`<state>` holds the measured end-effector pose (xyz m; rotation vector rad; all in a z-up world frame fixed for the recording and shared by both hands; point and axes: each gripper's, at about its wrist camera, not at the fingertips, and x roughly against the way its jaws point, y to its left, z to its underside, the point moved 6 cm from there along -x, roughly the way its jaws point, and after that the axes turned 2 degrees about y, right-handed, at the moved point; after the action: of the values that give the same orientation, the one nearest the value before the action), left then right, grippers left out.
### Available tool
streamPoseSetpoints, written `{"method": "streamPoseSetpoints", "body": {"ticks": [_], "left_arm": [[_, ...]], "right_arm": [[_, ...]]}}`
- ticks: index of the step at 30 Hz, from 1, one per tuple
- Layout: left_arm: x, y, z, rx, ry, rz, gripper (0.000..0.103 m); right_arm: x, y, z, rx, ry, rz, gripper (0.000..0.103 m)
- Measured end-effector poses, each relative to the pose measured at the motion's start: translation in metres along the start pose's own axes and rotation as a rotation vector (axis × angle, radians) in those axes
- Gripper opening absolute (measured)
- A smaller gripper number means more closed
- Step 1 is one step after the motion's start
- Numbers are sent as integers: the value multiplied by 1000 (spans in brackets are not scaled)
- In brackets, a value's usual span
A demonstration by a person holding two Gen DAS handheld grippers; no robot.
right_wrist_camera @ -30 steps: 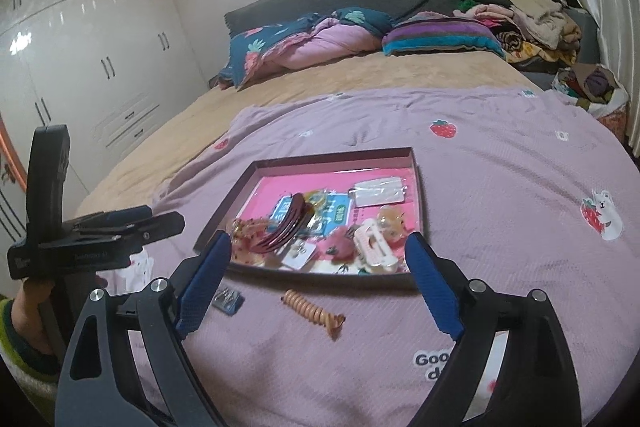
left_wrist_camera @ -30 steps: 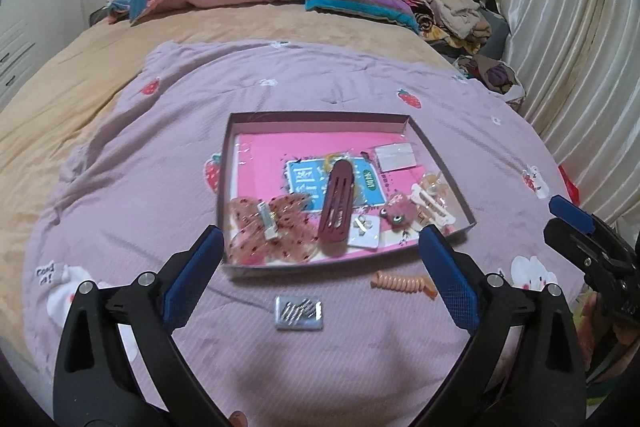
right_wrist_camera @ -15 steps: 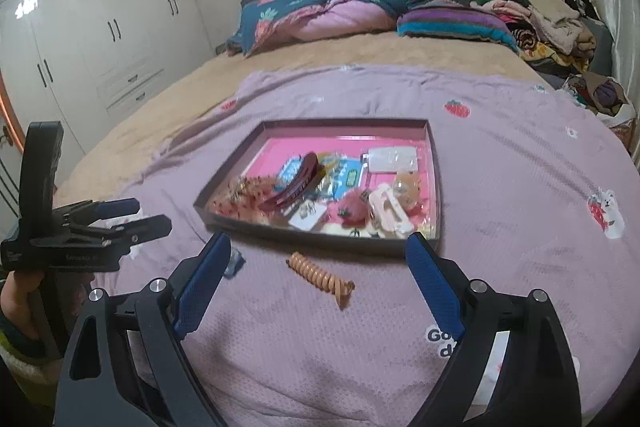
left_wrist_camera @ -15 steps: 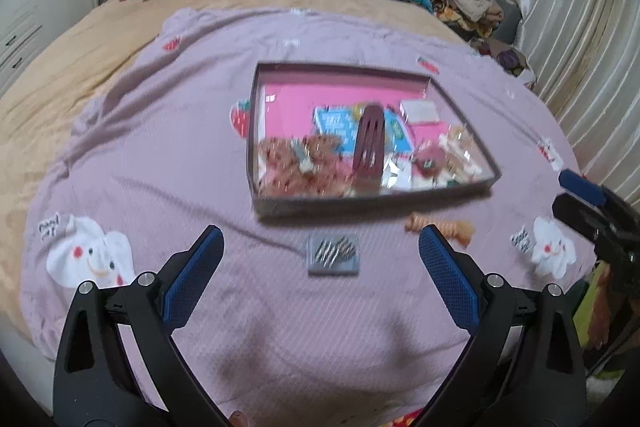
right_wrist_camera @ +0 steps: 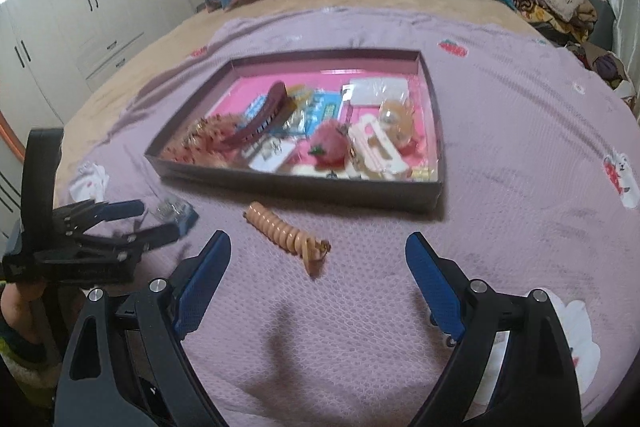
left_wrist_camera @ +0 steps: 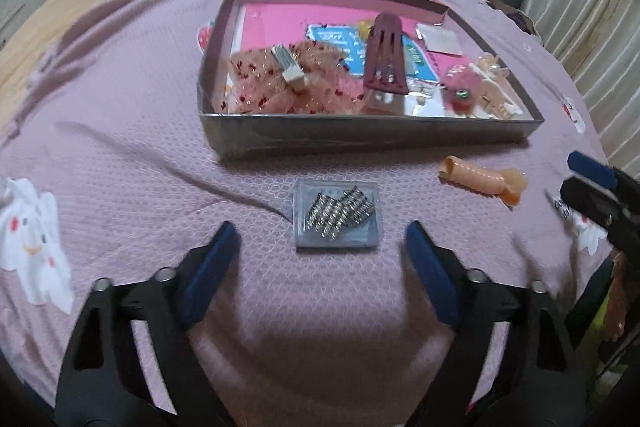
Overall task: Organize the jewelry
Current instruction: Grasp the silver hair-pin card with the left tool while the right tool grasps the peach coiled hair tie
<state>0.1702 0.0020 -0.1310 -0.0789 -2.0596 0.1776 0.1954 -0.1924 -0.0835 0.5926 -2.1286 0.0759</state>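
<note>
Soft purple bedspread is sagging; the left gripper, empty, jaws closing short of the clear clip box, could be skidding it. The right gripper is held spread, empty.

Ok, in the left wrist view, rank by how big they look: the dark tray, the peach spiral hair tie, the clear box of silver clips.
1. Dark shallow cardboard tray, by far the largest.
2-3. Clear plastic box of silver clips and peach spiral hair tie look alike; unranked.
</note>
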Motion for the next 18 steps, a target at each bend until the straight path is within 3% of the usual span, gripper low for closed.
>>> {"method": "streamPoseSetpoints", "body": {"ticks": [6, 7, 9, 11, 13, 18], "left_arm": [[-9, 0, -1, -22, 8, 9, 48], [-8, -1, -1, -29, 7, 13, 38], [-8, 0, -1, -29, 7, 21, 36], [-6, 1, -1, -28, 6, 29, 36], [-1, 1, -1, -27, 4, 36, 36], [15, 1, -5, -28, -23, 44, 36]], "right_arm": [[-37, 7, 7, 44, 82, -3, 88], [-43, 9, 8, 56, 89, 0, 87], [-57, 12, 8, 77, 113, 20, 83], [-67, 16, 8, 96, 116, 32, 75], [-71, 22, 9, 125, 107, 41, 52], [-66, 38, 10, 161, 91, -18, 22]]}}
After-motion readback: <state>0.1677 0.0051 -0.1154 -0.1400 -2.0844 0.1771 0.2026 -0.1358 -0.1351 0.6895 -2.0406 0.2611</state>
